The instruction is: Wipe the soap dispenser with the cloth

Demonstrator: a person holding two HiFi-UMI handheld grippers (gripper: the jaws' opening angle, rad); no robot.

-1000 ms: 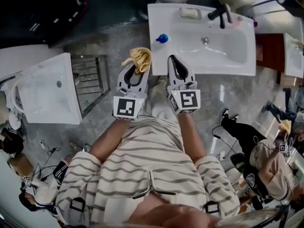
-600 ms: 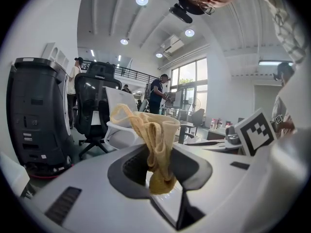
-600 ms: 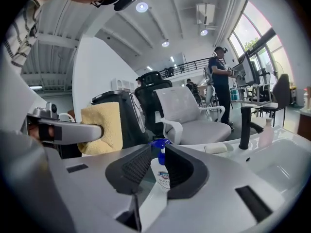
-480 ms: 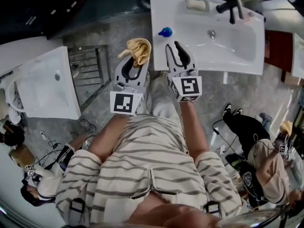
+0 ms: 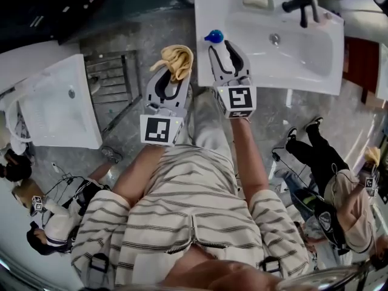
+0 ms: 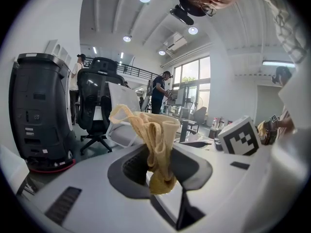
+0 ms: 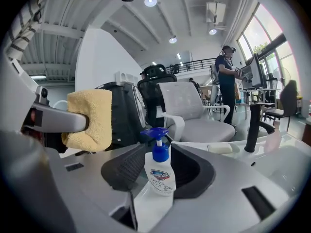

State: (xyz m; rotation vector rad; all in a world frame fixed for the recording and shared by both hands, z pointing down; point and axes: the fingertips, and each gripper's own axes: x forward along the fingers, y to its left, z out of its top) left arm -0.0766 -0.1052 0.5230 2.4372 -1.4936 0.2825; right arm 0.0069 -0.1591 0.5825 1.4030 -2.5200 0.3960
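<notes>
Yellow cloth (image 6: 155, 130) is bunched and pinched tight between the left gripper (image 6: 161, 155) fingers, with loose folds flopping out past their tips. The right gripper (image 7: 158, 165) has just been opening its jaws. They now stand partly apart with the soap dispenser (image 7: 159, 174) between the two fingers, a sliver of gap on each side and neither pad pressing. The white bottle stands on the near corner of the sink (image 5: 303, 83), just inside the fingertips rather than deep in the throat. Its long axis runs upright, crossing the fingers' line. The blue pump head (image 5: 213, 36) is on top, its spout pointing sideways over the finger nearer the cloth. The likeliest trouble here is an uneven close: if one finger meets the bottle first, the light bottle could tip or skid off the sink's edge, which is close by. A hard squeeze could also dent the soft body, or a finger riding high could press the pump and spill soap. The cloth's free folds may slip during wiping — only a small part looks clamped.
</notes>
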